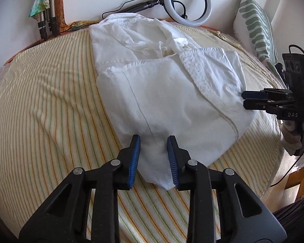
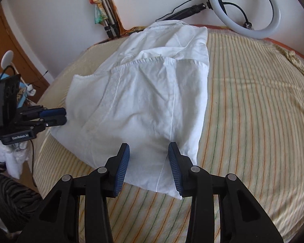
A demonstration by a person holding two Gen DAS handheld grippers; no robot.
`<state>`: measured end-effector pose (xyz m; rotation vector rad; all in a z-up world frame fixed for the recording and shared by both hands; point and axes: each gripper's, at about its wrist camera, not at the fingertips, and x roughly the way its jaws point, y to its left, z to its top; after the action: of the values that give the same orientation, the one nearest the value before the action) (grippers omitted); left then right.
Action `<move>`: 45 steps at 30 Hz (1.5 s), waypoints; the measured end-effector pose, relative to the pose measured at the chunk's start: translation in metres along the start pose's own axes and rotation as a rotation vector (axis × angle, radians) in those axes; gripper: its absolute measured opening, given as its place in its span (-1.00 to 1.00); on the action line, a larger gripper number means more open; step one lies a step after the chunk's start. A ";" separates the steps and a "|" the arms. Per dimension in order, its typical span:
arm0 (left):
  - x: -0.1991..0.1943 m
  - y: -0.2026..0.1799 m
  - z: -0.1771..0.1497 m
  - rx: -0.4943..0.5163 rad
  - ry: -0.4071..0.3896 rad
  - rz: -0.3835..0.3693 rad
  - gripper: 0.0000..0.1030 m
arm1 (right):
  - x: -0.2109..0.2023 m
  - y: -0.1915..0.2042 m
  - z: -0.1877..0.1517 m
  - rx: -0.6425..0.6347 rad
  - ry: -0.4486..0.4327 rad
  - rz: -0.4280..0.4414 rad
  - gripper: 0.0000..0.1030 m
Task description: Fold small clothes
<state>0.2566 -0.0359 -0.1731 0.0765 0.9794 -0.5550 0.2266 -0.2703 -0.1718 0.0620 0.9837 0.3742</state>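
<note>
A white garment (image 1: 162,93) is lying partly folded on the striped bed (image 1: 40,101). The left tongs (image 1: 153,158) are standing open astride its near corner — gripping nothing. The right tongs (image 2: 149,162) are likewise gaping over the opposite corner — fabric lying between the pads, unpinched.

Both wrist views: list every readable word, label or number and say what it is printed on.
"DAS": white letters on the black body of the right gripper, seen from the left wrist view.
"GenRobot.AI": white letters on the black base of the left gripper, seen from the right wrist view; small, so slightly uncertain.
No text is readable on the white cotton garment.
</note>
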 end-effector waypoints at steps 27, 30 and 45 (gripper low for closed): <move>0.034 0.123 0.164 -0.294 -0.068 -0.070 -0.29 | 0.023 -0.098 0.159 0.132 -0.059 0.034 -0.22; 0.063 0.142 0.187 -0.342 -0.051 -0.084 -0.06 | 0.043 -0.122 0.180 0.200 -0.063 0.076 -0.21; 0.142 0.175 0.226 -0.425 -0.055 -0.142 -0.20 | 0.131 -0.166 0.245 0.292 -0.049 0.230 -0.11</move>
<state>0.5742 -0.0132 -0.1909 -0.3882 1.0352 -0.4652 0.5390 -0.3527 -0.1765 0.4505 0.9800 0.4349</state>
